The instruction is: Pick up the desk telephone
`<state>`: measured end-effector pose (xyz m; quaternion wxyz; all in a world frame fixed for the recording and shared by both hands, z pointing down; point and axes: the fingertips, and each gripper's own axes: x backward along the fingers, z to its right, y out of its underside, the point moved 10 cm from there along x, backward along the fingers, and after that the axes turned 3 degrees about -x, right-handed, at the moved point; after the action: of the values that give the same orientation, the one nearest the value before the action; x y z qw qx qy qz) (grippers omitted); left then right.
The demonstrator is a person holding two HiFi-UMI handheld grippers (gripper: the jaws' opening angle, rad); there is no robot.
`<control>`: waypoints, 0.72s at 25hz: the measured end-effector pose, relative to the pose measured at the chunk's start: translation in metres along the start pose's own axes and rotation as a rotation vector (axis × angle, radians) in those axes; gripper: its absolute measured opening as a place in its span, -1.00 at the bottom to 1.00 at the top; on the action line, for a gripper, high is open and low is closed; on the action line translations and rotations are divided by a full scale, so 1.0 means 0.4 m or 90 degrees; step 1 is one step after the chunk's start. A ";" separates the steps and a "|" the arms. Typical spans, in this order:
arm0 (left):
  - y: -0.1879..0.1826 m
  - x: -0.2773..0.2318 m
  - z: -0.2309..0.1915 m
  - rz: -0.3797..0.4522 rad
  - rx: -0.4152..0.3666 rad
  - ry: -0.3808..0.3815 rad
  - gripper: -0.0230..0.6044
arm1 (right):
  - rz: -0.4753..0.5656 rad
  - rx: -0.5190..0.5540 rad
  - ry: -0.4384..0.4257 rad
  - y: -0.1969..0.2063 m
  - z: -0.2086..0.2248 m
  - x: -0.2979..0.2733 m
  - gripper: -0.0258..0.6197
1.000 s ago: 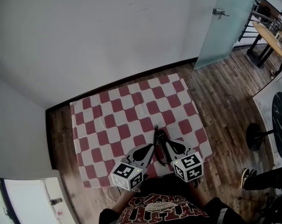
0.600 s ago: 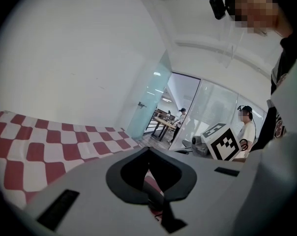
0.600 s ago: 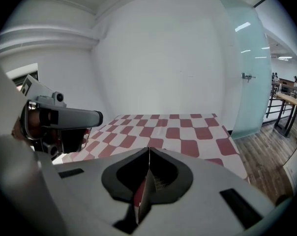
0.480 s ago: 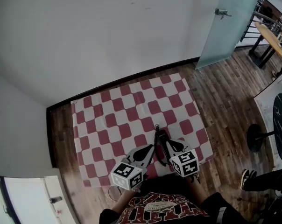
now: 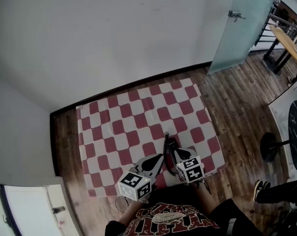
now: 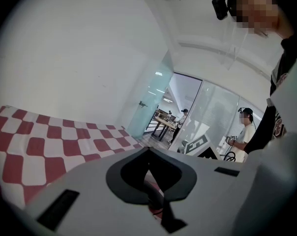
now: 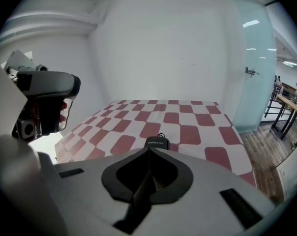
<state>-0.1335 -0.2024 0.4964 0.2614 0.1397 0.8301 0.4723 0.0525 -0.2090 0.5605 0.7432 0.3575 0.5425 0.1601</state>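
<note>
The left tongs (image 6: 148, 150) and right tongs (image 7: 148, 150) are sitting fully shut, gripping nothing, beside the desk telephone (image 5: 169, 145) lying toward six o'clock on the checked bench (image 5: 114, 124). Arriving shut, they are risking shoving it off the near edge. Since a second ago, the right tongs are sinking closer.
</note>
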 end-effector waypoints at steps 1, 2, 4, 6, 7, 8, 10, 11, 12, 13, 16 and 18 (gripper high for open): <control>-0.001 0.001 -0.001 0.001 0.000 0.000 -0.93 | -0.004 0.000 0.002 0.003 0.000 -0.005 -0.86; -0.002 0.002 -0.003 0.002 0.000 -0.001 -0.93 | -0.009 0.000 0.003 0.006 0.001 -0.009 -0.86; -0.003 0.003 -0.005 0.003 0.000 -0.002 -0.93 | -0.018 0.000 0.007 0.012 0.001 -0.015 -0.86; -0.002 0.004 -0.005 0.003 0.001 -0.002 -0.93 | -0.023 0.001 0.011 0.016 0.003 -0.019 -0.86; -0.001 0.004 -0.004 0.003 0.002 -0.002 -0.93 | -0.025 0.001 0.012 0.017 0.003 -0.019 -0.86; 0.001 0.004 -0.003 0.002 0.003 -0.002 -0.93 | -0.026 0.000 0.014 0.019 0.004 -0.020 -0.86; 0.001 0.004 -0.001 0.000 0.000 0.000 -0.93 | -0.029 0.000 0.018 0.021 0.005 -0.021 -0.86; 0.000 0.005 0.000 -0.001 -0.001 0.001 -0.93 | -0.031 0.002 0.020 0.022 0.005 -0.021 -0.86; 0.000 0.004 0.000 -0.001 -0.001 0.002 -0.93 | -0.032 0.004 0.022 0.023 0.006 -0.021 -0.86; 0.003 0.004 0.000 -0.001 0.001 0.002 -0.93 | -0.032 0.006 0.022 0.023 0.006 -0.020 -0.86; 0.007 0.001 -0.002 0.000 0.006 0.003 -0.93 | -0.030 0.004 0.016 0.021 0.006 -0.020 -0.85; 0.010 0.001 -0.003 -0.002 0.006 0.003 -0.93 | -0.028 0.001 0.015 0.024 0.006 -0.022 -0.85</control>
<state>-0.1347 -0.2010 0.5004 0.2593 0.1386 0.8333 0.4681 0.0528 -0.2088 0.5737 0.7398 0.3441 0.5591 0.1474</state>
